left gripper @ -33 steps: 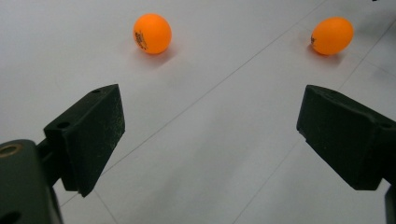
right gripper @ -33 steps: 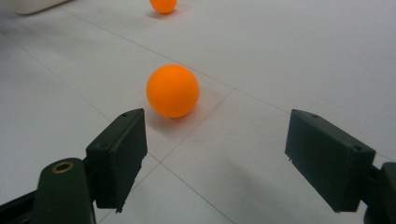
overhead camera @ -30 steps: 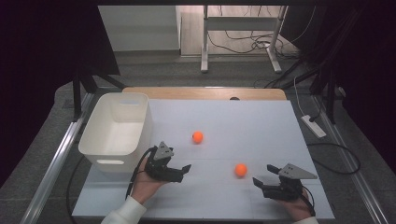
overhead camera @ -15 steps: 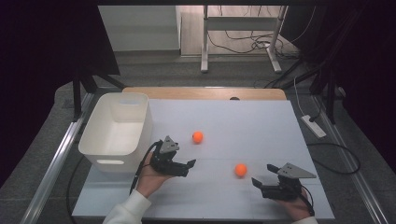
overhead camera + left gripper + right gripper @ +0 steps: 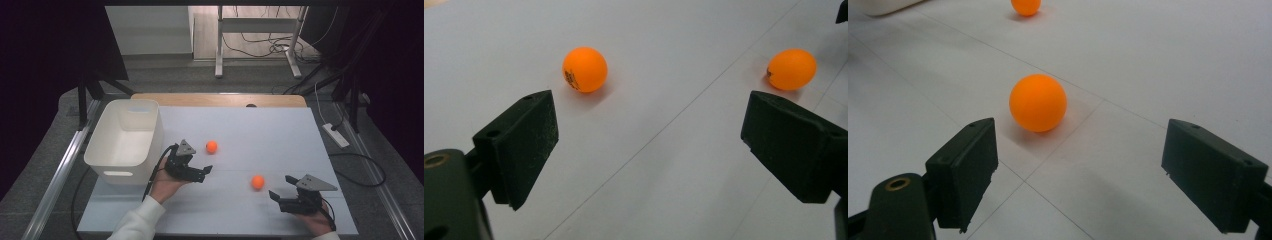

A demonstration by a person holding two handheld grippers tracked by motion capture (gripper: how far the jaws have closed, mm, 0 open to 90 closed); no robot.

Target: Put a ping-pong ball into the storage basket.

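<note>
Balls are the business here: from the high view, two orange ones lie apart on the pale table [image 5: 280, 130], the far ball [image 5: 212, 146] just ahead of the left gripper [image 5: 204, 171], the near ball [image 5: 258, 182] just off the tips of the right gripper [image 5: 275, 195], with a white bin [image 5: 107, 150] standing at the left edge of the table. Both tongs look spread and empty from above. The left gripper view has its black jaws gaping wide, nothing between them; the printed ball [image 5: 584, 69] sits ahead toward the left jaw, the other ball [image 5: 791, 69] farther right, so the tool is not yet lined up on either. The right gripper view shows wide jaws again, with the plain ball [image 5: 1038, 102] resting just ahead and somewhat left of centre, its twin [image 5: 1026, 6] well beyond. These look like table-tennis balls: very light, hollow, smooth, stiff yet dentable, and ready to roll at a nudge. I judge the safe hold to be across the widest girth, pads level at mid-height, closed gently; a high or off-centre pinch would likely squirt the ball away.
</note>
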